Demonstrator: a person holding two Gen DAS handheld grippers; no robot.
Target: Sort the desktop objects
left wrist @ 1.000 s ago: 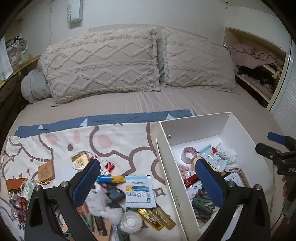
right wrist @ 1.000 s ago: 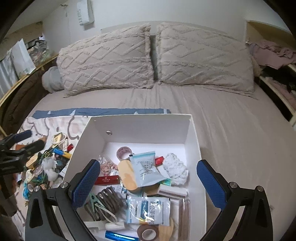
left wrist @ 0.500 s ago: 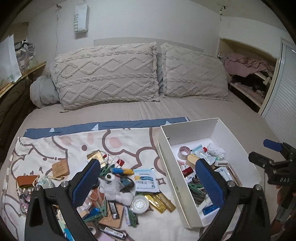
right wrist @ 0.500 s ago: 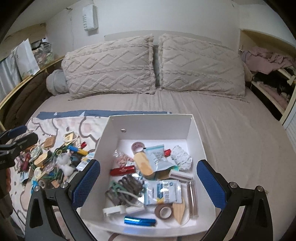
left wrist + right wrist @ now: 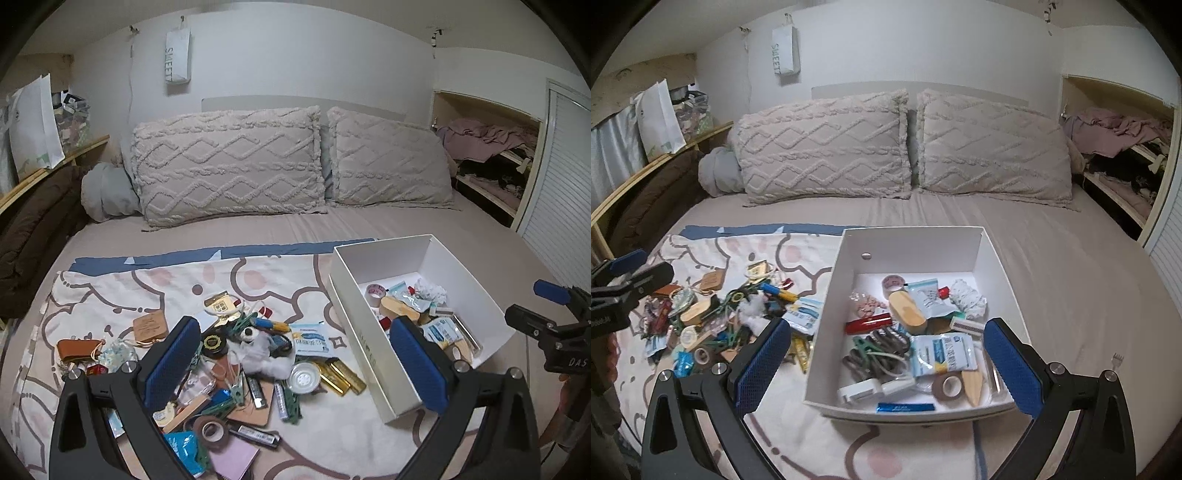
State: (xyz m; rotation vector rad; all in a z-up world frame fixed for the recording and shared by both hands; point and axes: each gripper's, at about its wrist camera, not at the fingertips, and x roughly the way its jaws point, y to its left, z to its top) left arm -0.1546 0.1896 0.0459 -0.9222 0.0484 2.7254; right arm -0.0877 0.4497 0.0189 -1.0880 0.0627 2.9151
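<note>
Your left claw (image 5: 295,363) is spread wide and empty, held above the loose pile of small items (image 5: 236,365) on the patterned sheet (image 5: 110,295). Your right claw (image 5: 886,363) is likewise wide apart, holding nothing, above the near half of the white box (image 5: 912,243). The box sits on the bed (image 5: 1052,258), just right of the pile. Inside it: red tube (image 5: 868,324), tape roll (image 5: 893,283), crumpled white wad (image 5: 967,297), blue foil bar (image 5: 905,407). Two pillows (image 5: 229,166) lean at the headboard.
</note>
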